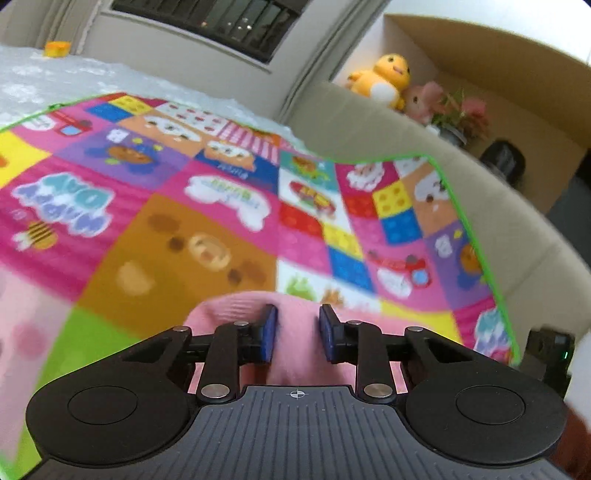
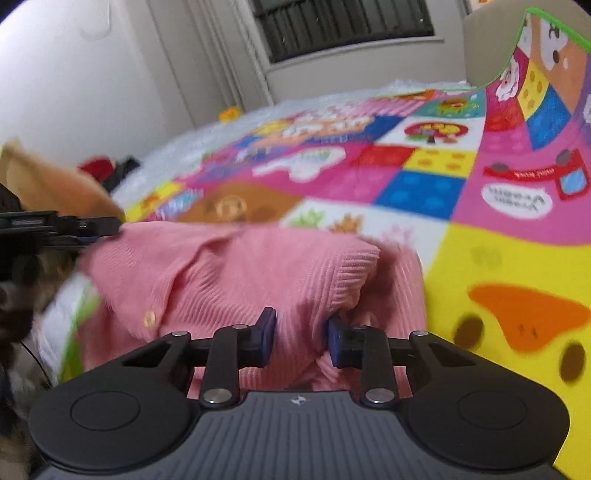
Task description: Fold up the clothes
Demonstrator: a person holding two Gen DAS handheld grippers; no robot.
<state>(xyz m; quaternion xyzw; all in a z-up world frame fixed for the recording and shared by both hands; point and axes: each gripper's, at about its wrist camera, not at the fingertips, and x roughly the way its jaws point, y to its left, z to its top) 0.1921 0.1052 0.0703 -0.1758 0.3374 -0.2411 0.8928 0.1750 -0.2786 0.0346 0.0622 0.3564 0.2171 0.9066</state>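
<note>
So the play mat (image 2: pixel 406 177) is the base of everything: the cardigan (image 2: pixel 229 280) sits bunched on its near edge. The right gripper (image 2: pixel 301 332) is right over the cardigan's near side, and the left gripper (image 2: pixel 92 227) reaches in at its left end. Behind the mat there's a window (image 2: pixel 343 26), and the mat's far right corner climbs a sofa (image 1: pixel 369 122), with plush toys (image 1: pixel 388 79) up top.

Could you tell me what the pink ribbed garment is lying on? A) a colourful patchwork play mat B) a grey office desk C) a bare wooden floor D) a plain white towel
A: the pink ribbed garment lies on the colourful play mat with its cartoon squares.
</note>
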